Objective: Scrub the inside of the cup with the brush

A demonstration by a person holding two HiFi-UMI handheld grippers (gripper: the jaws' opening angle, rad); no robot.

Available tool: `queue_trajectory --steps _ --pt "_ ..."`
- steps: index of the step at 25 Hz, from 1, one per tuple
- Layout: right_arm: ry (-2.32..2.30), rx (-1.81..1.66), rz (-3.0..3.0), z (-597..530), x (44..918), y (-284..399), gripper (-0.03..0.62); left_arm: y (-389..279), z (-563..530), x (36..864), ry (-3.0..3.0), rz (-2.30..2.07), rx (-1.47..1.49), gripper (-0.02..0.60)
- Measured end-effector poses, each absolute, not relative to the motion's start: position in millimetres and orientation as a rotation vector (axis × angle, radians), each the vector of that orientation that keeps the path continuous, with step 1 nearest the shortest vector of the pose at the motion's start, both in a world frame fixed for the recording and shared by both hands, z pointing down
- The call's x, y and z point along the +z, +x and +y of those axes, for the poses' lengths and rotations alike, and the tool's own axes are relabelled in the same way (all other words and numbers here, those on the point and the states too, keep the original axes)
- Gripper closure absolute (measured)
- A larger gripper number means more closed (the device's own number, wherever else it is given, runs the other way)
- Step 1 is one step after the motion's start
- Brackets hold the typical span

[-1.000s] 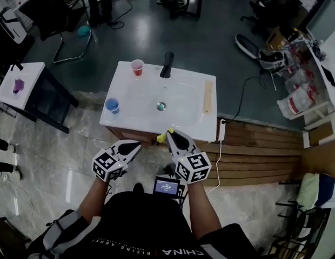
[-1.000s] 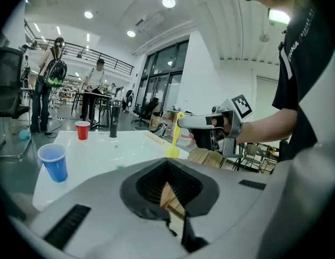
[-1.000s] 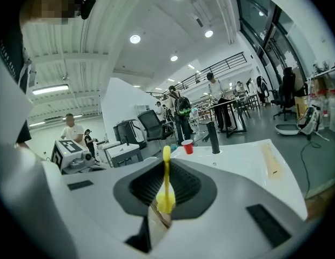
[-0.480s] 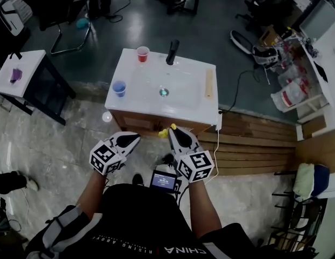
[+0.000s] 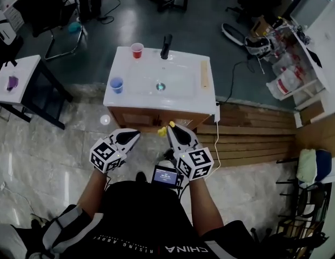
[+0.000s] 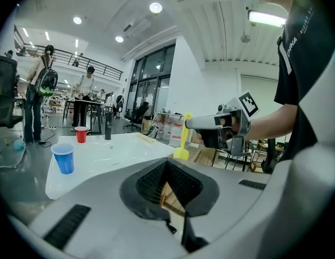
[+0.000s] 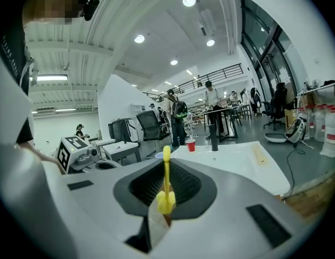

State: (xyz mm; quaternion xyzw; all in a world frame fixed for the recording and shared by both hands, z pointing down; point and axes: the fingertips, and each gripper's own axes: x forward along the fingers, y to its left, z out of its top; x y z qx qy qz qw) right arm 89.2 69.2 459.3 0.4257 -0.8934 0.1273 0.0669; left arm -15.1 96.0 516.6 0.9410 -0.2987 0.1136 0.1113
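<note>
Yellow brush [image 5: 161,134] clamped in right tongs [image 5: 172,129]; left tongs [image 5: 135,135] closed, empty. Both have drifted back from table [image 5: 200,108]; blue cup [image 5: 116,84] at its left edge untouched, scrubbing not started.

The brush [image 7: 166,198] is rendered in bright yellow against the pale grey and black of the right gripper [image 5: 171,128], and the left gripper [image 5: 136,134] is coloured alike — both are patterned at the rear with black-and-white squares. On the white sink counter [image 5: 124,99] a red cup [image 5: 137,50], a blue cup [image 5: 116,84], a black faucet [image 5: 166,46] and a pale wooden strip [image 5: 204,74] are picked out. The floor [image 5: 43,144] is tiled in mottled grey — farther off it is given a dark blue-green cast.
</note>
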Motion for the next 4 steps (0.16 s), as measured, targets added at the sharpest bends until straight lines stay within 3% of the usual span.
queue_trajectory --steps 4 --pt "1.298 0.371 -2.696 72.0 453.7 87.1 0.554 -16.0 98.1 512.4 2.773 -0.871 0.325 0.576"
